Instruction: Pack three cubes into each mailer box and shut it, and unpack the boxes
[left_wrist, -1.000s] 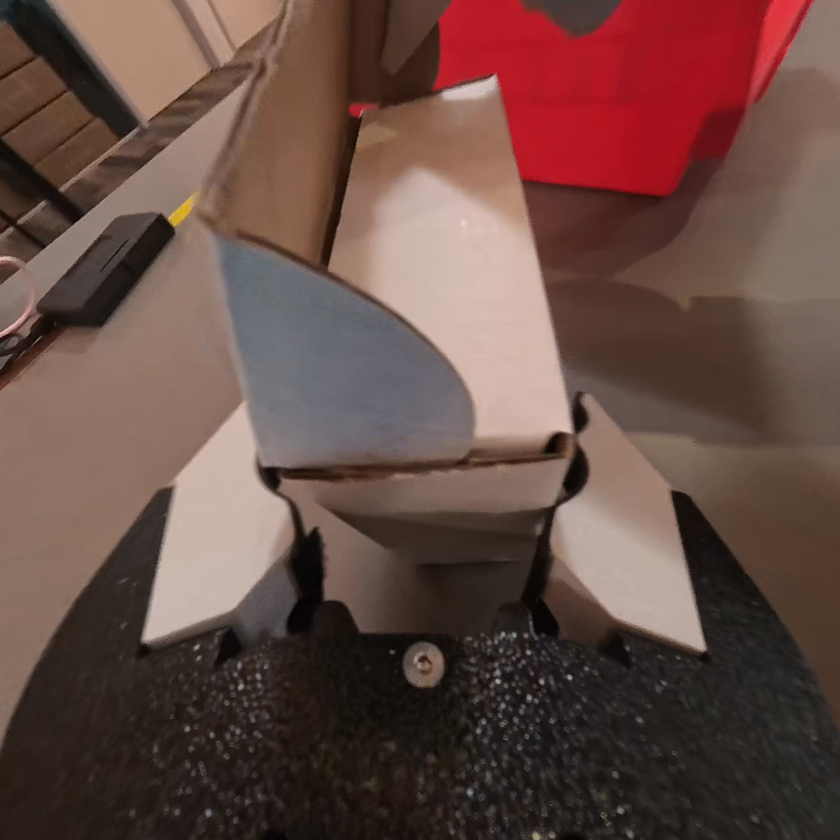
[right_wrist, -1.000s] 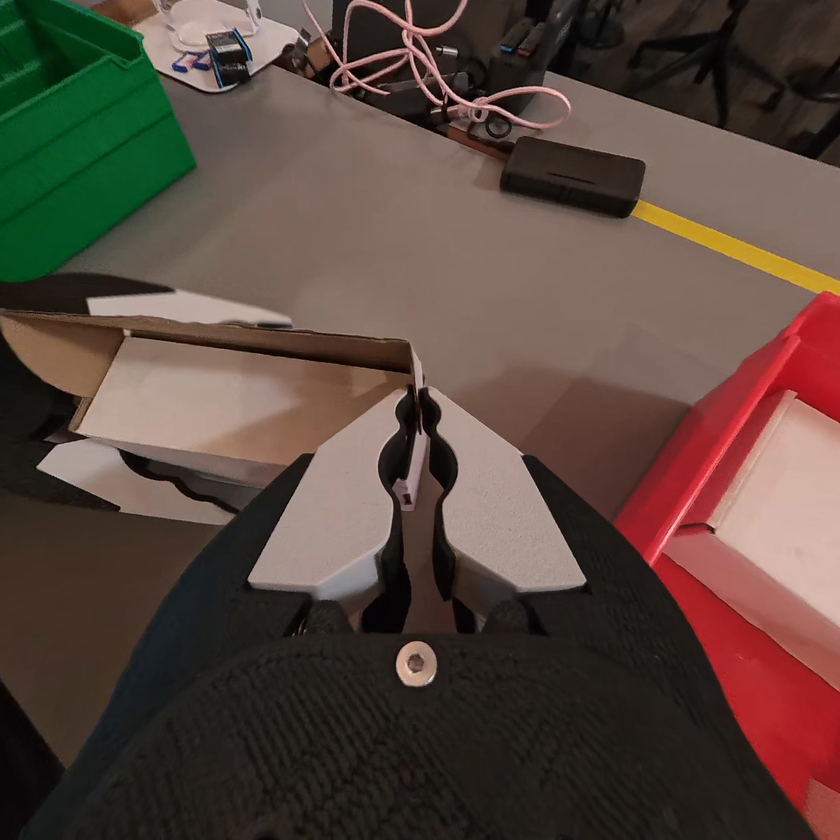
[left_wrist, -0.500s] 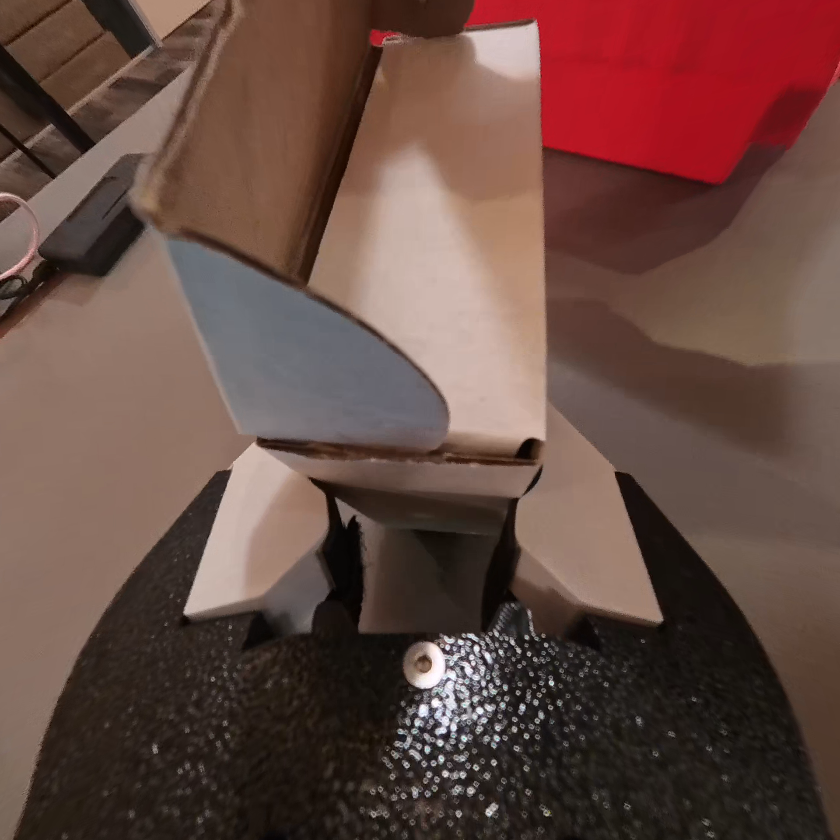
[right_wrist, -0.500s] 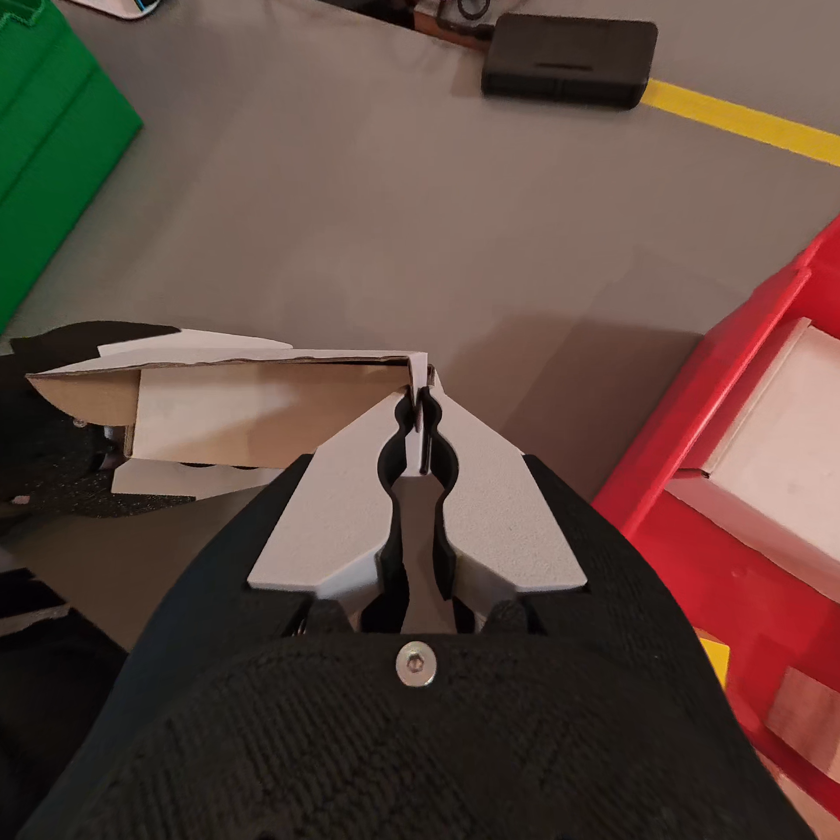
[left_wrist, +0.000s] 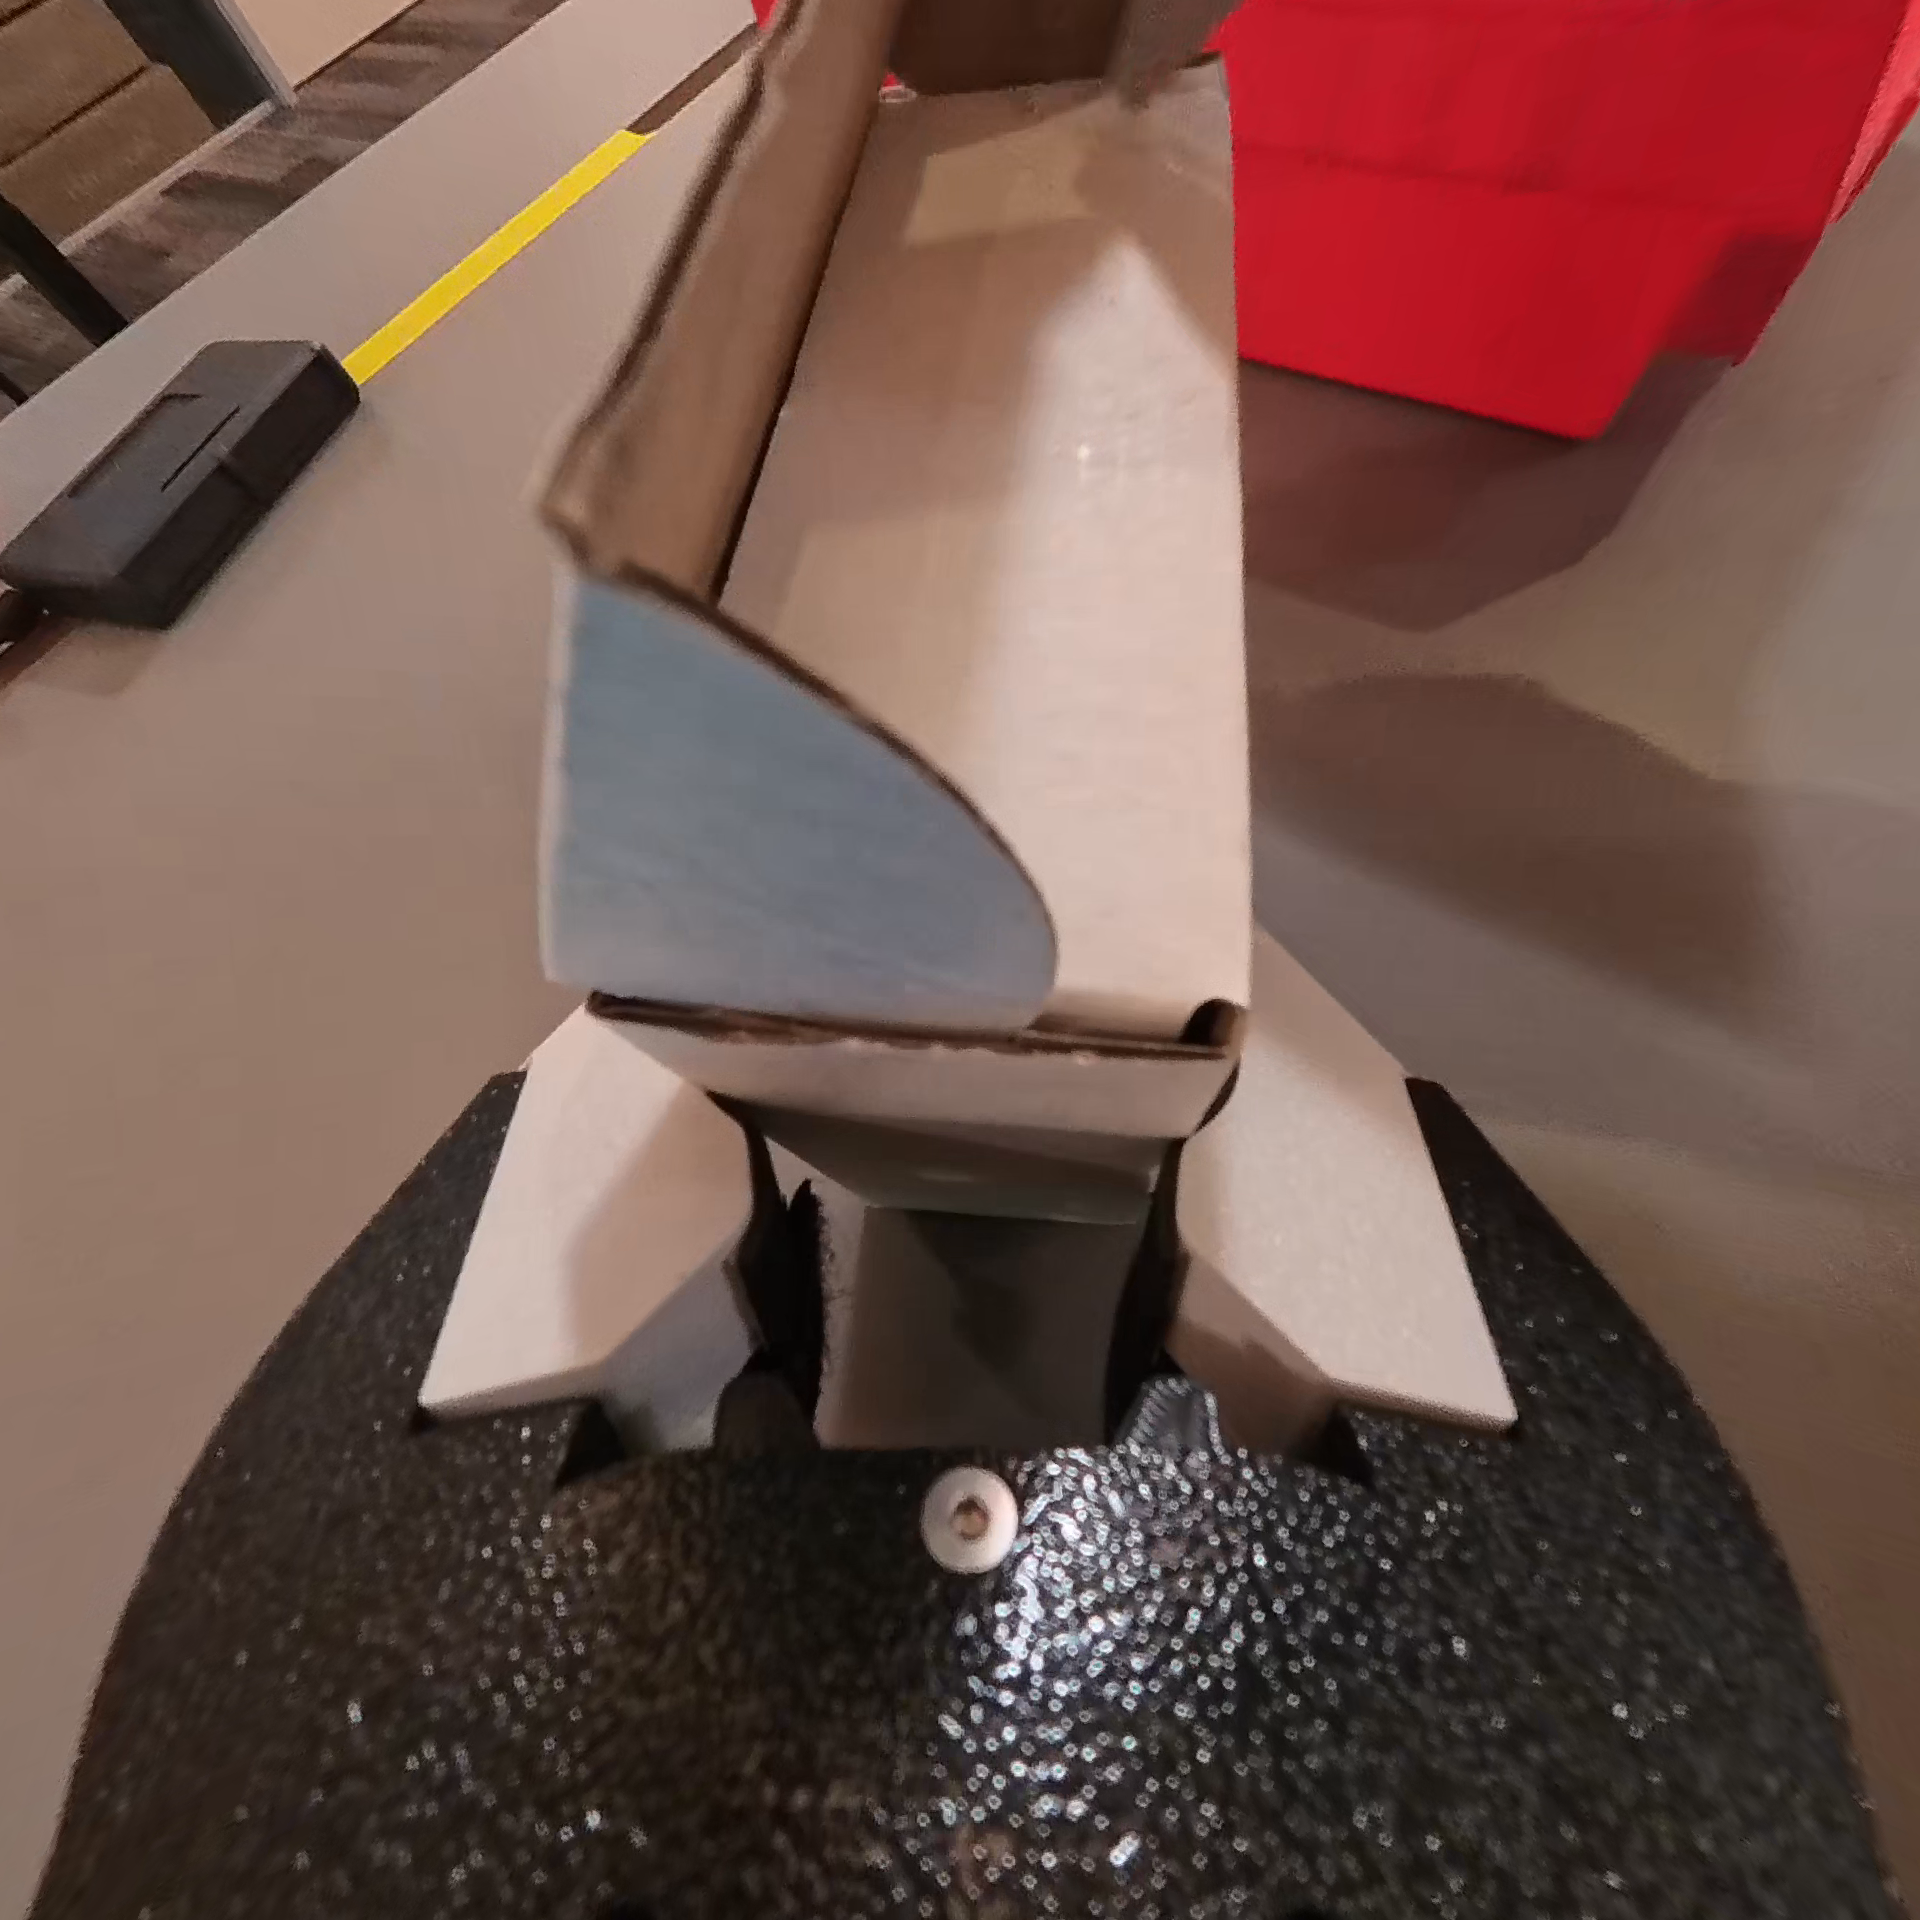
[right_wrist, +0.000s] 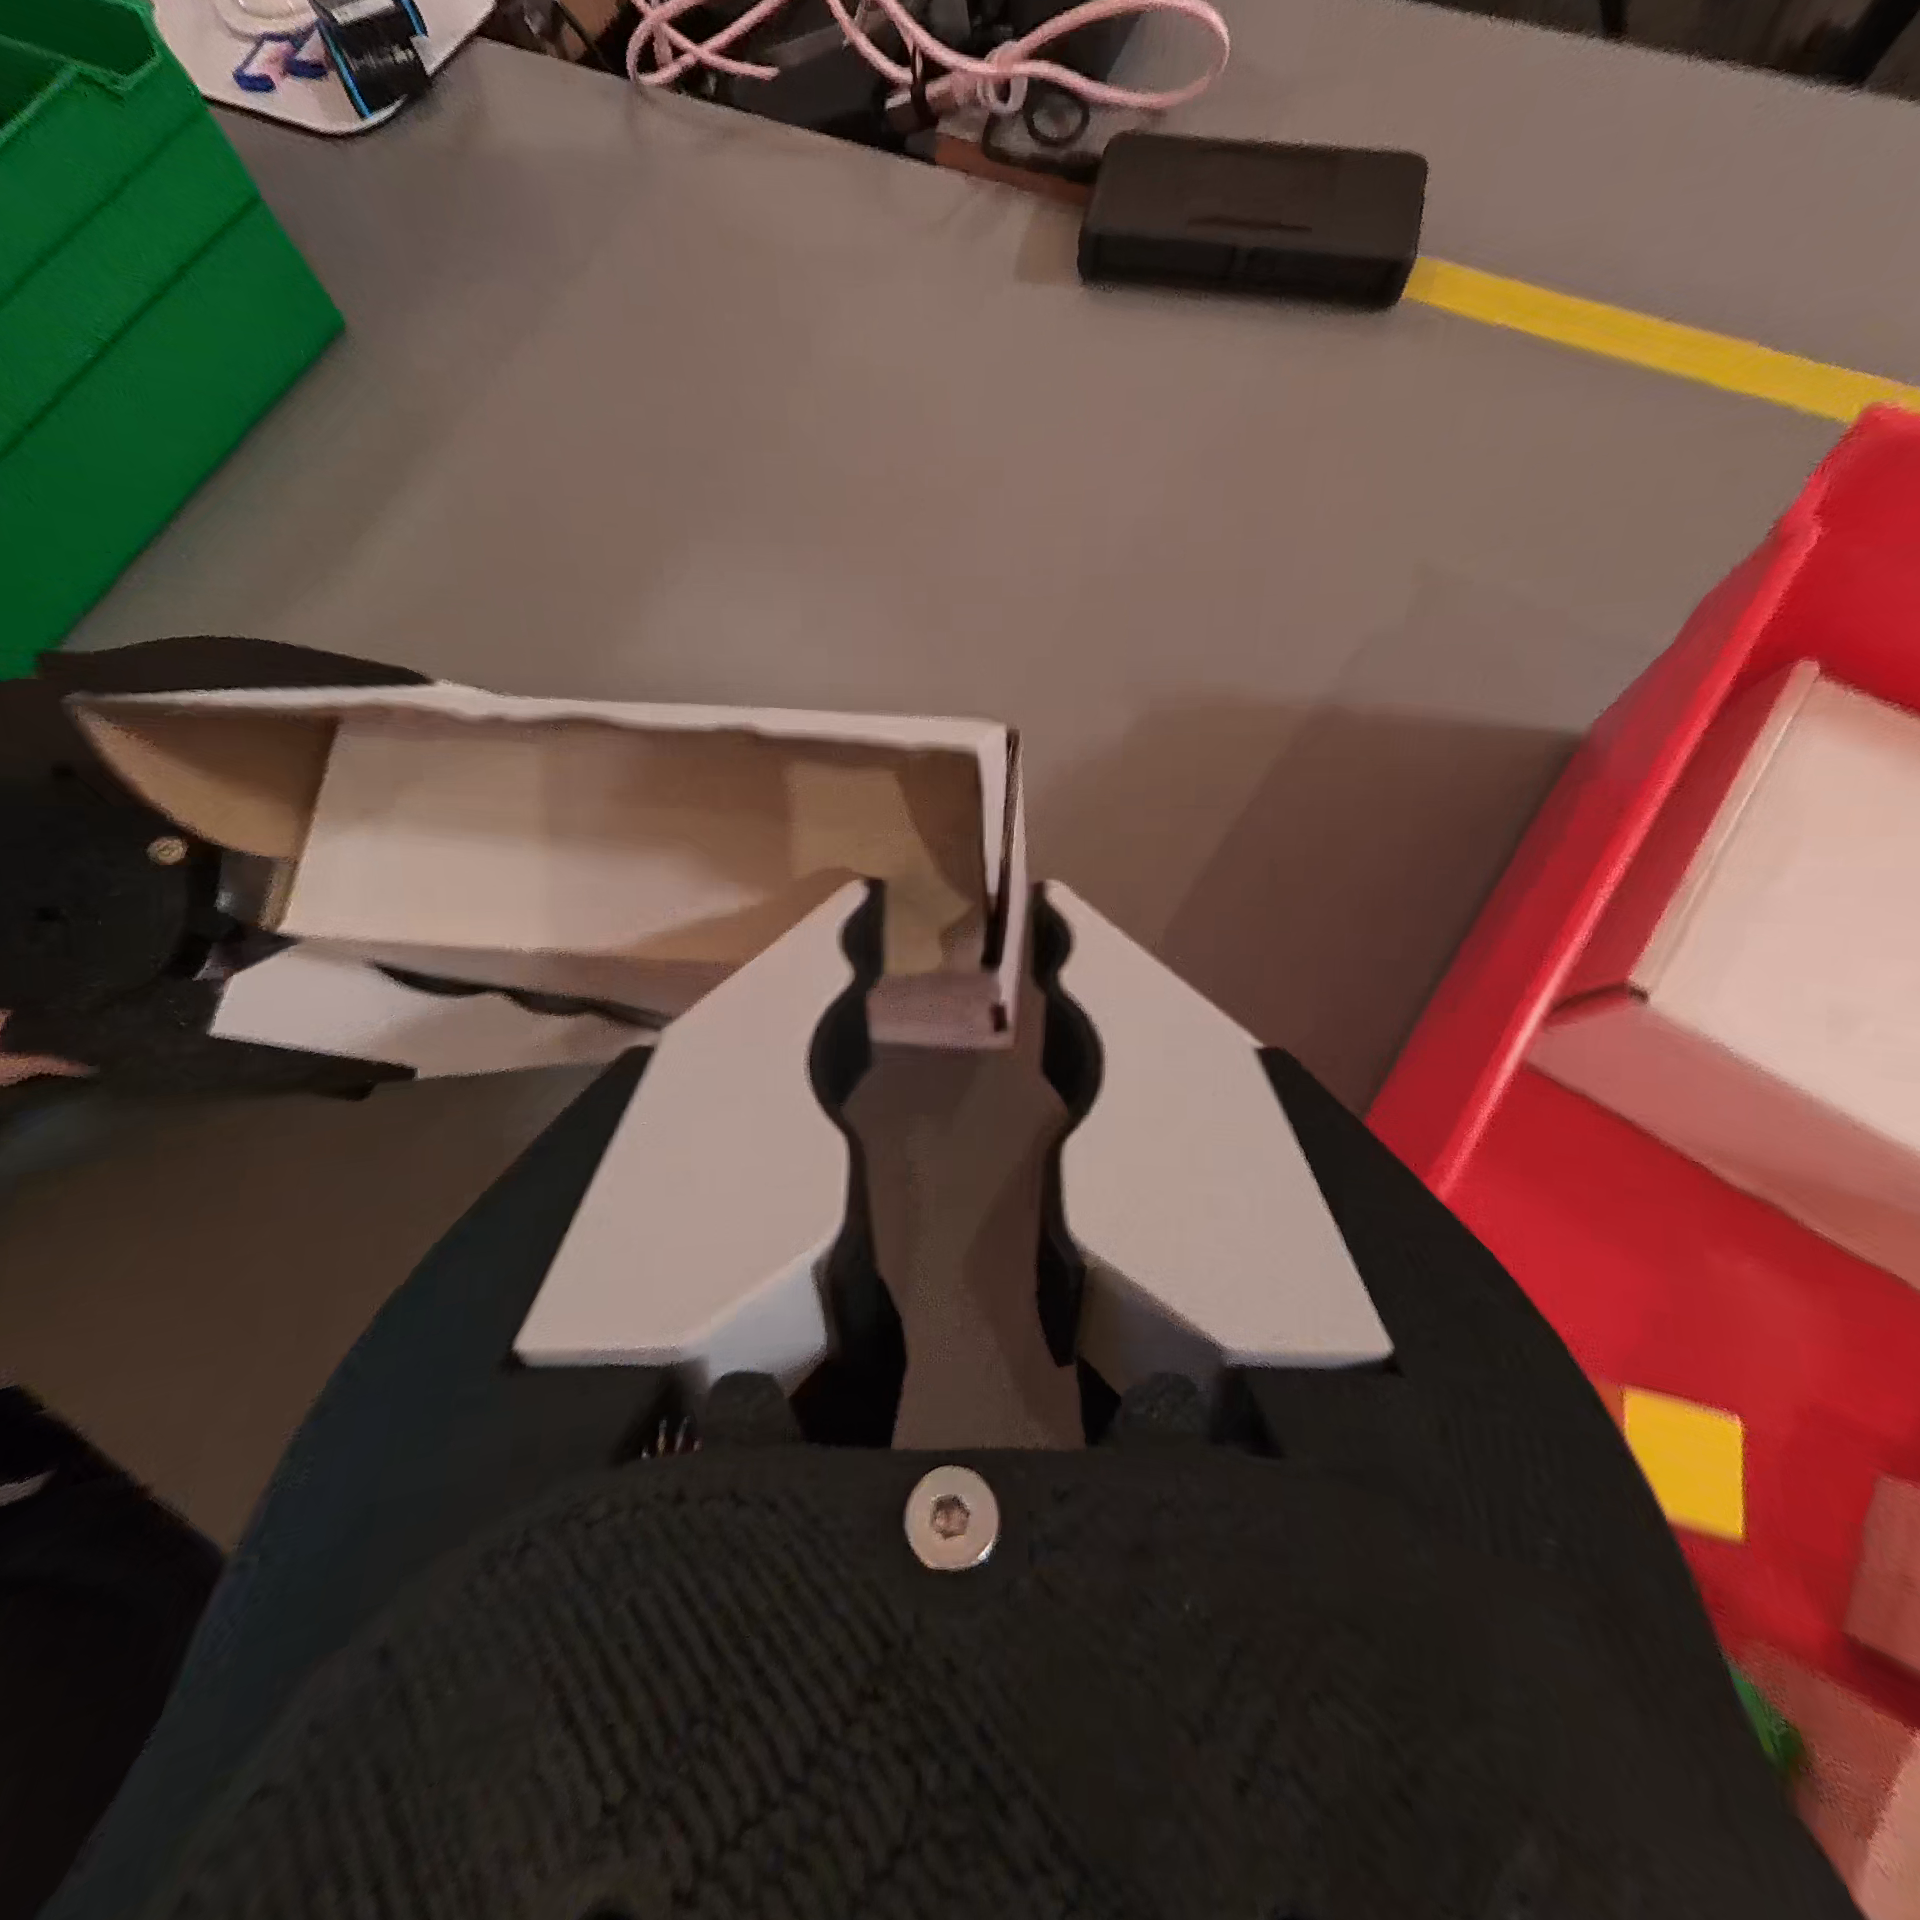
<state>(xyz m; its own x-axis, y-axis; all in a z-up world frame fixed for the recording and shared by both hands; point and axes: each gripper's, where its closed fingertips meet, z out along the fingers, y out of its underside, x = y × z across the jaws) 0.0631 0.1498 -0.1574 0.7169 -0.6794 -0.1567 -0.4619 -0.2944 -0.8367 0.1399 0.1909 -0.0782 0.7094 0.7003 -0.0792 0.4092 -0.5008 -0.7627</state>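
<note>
Above the grey counter (right_wrist: 935, 499), between the green bin (right_wrist: 125, 270) at its left edge and the red bin (right_wrist: 1662, 1039) at its right: mailer box (right_wrist: 582, 831) hanging open, one end being clamped in the left hand-held gripper (left_wrist: 935, 1101), pads pressing its sides. Far end wall sitting loosely between the parted fingers of the right hand-held gripper (right_wrist: 951, 925), gaps showing. No readable writing anywhere on the box.
</note>
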